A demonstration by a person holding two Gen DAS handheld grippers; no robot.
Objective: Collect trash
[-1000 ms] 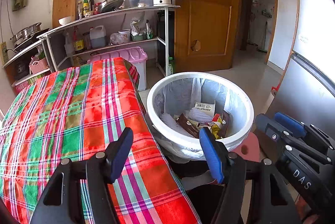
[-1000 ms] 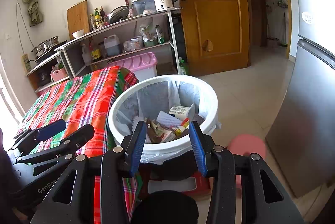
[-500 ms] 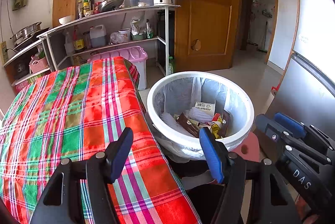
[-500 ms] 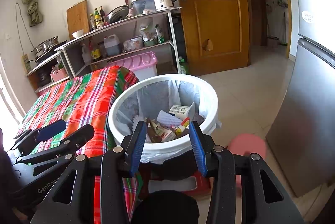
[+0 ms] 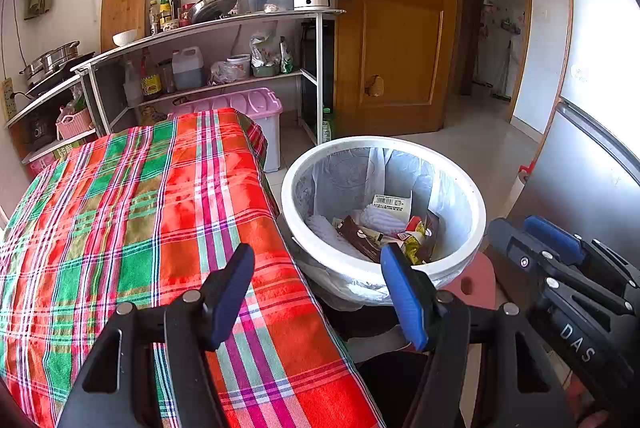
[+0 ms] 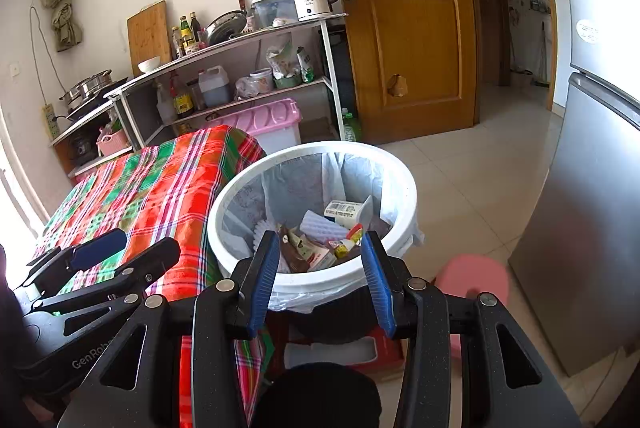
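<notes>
A white trash bin [image 5: 384,141] [image 6: 312,147] lined with a clear bag stands beside the table's near right corner. Inside lies trash [image 5: 386,228] [image 6: 320,238]: wrappers, a white carton with a barcode, white paper. My left gripper [image 5: 316,292] hangs open and empty over the table edge, just left of the bin. My right gripper [image 6: 320,280] is open and empty too, its blue pads framing the bin's near rim from above. Each gripper shows in the other's view: the right gripper [image 5: 516,228] at the right edge, the left gripper [image 6: 144,246] at the lower left.
The table [image 5: 140,207] [image 6: 160,187] wears a red and green plaid cloth. Behind it stand a metal shelf [image 5: 224,23] with pots, bottles and a kettle, and a pink-lidded box [image 5: 248,103]. A wooden door [image 5: 392,27], a steel fridge [image 6: 592,228] and a pink stool [image 6: 472,276] are on the right.
</notes>
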